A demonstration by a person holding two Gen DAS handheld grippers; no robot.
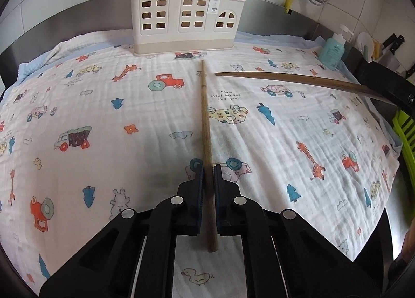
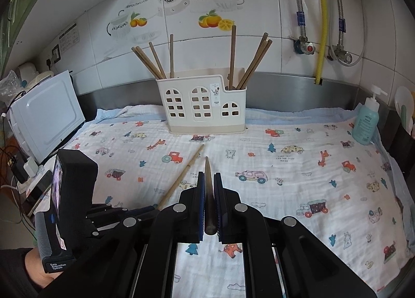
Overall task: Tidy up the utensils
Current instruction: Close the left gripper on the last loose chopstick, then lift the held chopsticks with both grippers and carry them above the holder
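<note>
While both tongs grip chopsticks, the holder (image 2: 205, 106) stands behind.

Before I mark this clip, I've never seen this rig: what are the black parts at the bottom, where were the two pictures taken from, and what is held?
No robot here: a person holds a handheld claw in each hand, each with a camera looking along its fingers. The left camera shows the left claw shut on a pale chopstick whose far end still rests on the printed cloth. The right camera shows the right claw shut on a darker chopstick, held off the cloth. Behind stands a cream utensil holder with more chopsticks. A blue soap bottle sits at the right edge.
</note>
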